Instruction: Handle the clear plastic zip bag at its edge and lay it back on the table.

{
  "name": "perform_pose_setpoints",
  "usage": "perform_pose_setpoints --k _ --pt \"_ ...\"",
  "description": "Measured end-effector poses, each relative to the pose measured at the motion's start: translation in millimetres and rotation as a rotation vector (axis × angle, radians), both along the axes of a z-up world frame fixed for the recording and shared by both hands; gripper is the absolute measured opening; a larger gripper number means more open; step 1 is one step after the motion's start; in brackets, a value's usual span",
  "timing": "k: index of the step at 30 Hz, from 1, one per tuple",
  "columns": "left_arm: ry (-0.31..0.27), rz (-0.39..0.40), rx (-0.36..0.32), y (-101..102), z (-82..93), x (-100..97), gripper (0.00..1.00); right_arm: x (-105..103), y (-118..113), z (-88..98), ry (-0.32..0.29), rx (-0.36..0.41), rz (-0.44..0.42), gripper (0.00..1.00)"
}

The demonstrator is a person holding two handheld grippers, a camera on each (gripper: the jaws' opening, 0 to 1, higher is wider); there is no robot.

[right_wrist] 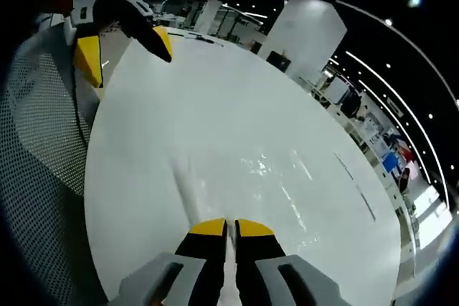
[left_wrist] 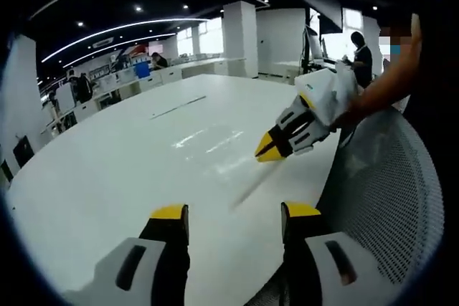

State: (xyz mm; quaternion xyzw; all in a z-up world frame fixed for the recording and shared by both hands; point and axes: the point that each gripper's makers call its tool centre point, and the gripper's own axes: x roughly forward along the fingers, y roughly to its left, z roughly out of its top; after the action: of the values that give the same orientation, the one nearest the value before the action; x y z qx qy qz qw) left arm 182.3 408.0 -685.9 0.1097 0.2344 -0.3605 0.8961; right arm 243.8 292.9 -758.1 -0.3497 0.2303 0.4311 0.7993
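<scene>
I hold the right gripper (right_wrist: pixel 230 228) clenched on the clear bag's (right_wrist: pixel 276 177) edge over the table (left_wrist: pixel 107 170), left gripper (left_wrist: pixel 233 213) released; I should lower flat, then release.

Yellow-tipped black tongs (left_wrist: pixel 233 223), white housings

The clear bag (right_wrist: pixel 237 170) is showing only as faint glare on the white table (right_wrist: pixel 215 105), its edges too transparent to trace; distant desks (left_wrist: pixel 143 80) are blurring together.
</scene>
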Motion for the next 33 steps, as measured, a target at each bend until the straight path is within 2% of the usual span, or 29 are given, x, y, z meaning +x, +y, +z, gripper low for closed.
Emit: perform_pose_setpoints --k 1,11,16,22,27,30,33 --pt "0.003 0.003 -0.010 -1 -1.4 0.1 0.50 -2 0 0.5 0.032 0.035 -0.023 0.04" --pt "-0.019 -0.003 -0.034 -6 -0.5 2.3 0.51 -11 -11 19.7 0.097 0.134 -0.062 0.31" --pt "-0.014 -0.018 -0.045 -12 2.6 2.5 0.55 -16 -24 36.8 0.103 0.197 -0.096 0.41" --pt "-0.011 -0.033 -0.062 -19 3.6 3.5 0.57 -24 -49 44.7 0.146 0.241 -0.160 0.56" --pt "-0.006 -0.039 -0.060 -19 0.0 2.1 0.60 -35 -73 49.3 0.142 0.257 -0.199 0.63" --pt "-0.007 -0.038 -0.064 -19 -0.1 1.9 0.62 -39 -83 51.7 0.148 0.284 -0.220 0.70" --pt "-0.006 -0.038 -0.060 -19 -1.3 1.8 0.65 -39 -86 61.0 0.129 0.338 -0.238 0.76"
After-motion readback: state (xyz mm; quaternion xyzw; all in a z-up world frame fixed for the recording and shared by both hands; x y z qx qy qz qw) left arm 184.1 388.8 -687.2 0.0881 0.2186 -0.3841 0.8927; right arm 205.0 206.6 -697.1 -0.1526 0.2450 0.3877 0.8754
